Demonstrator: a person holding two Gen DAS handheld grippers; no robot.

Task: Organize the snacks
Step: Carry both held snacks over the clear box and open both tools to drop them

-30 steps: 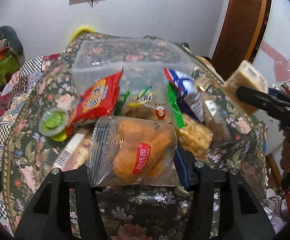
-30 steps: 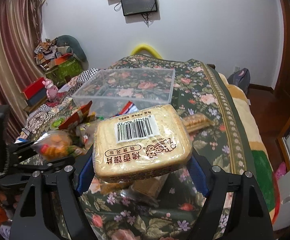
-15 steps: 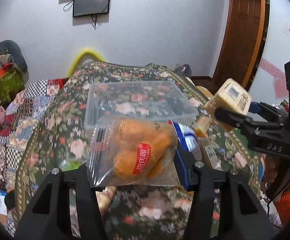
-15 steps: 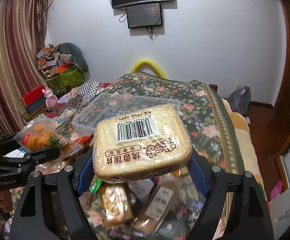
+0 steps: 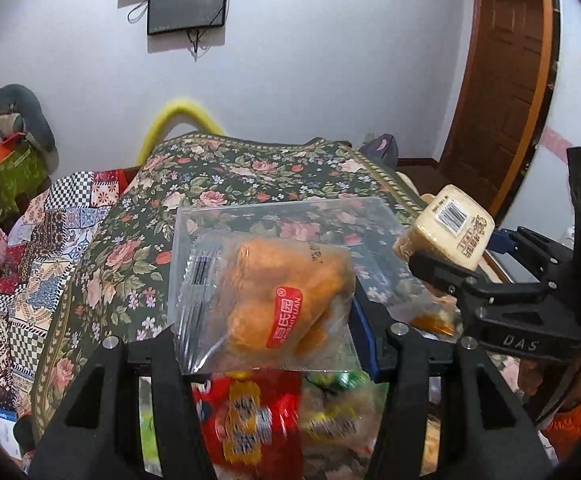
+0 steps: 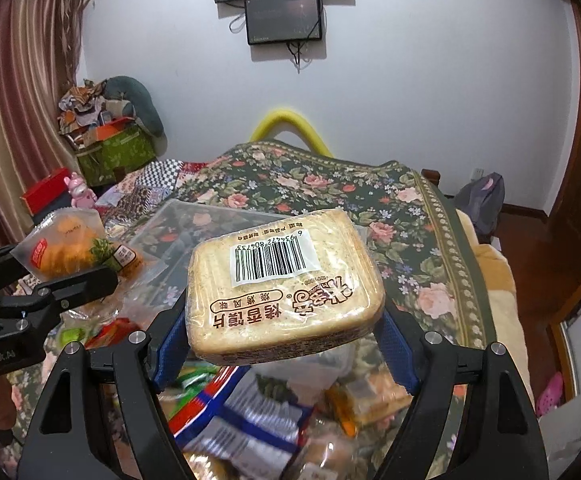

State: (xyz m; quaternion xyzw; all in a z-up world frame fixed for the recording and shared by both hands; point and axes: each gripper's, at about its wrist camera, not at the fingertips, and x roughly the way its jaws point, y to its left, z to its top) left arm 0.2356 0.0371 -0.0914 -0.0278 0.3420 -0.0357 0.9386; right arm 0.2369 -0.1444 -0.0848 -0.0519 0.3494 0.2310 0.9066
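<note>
My left gripper [image 5: 264,344] is shut on a clear bag of orange pastry [image 5: 274,300] with a red label, held above the snack pile. My right gripper [image 6: 286,344] is shut on a wrapped bread slice pack [image 6: 286,284] with a barcode, also held in the air. Each gripper shows in the other's view: the bread pack at the right [image 5: 450,232], the pastry bag at the left [image 6: 66,248]. A clear plastic box [image 5: 290,224] stands on the floral cloth just beyond both; its inside is partly hidden.
Loose snack packets lie below the grippers: a red bag [image 5: 250,420], green-wrapped ones [image 5: 330,412], blue-and-white packs [image 6: 242,412]. The floral tablecloth [image 6: 410,216] runs far back. Clutter and a pink toy [image 6: 78,196] sit at the left; a wooden door [image 5: 502,80] at the right.
Both grippers have risen and tilted up with their snacks still held. The snack pile has dropped low in both views and the clear box now sits right behind the held items.
</note>
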